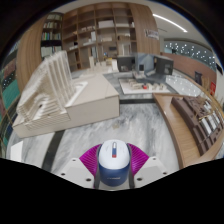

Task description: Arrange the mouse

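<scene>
A white and dark blue computer mouse [112,161] with a red and blue stripe on its top sits between my gripper's [112,160] two fingers, its nose pointing forward. The magenta pads [92,158] press against both of its sides. The mouse is held above a grey marbled table [150,135].
A white architectural model [62,95] stands on the table ahead and to the left. Beyond it are desks with monitors [140,68], wooden bookshelves [95,30] along the back wall, and a wooden bench [190,125] at the right.
</scene>
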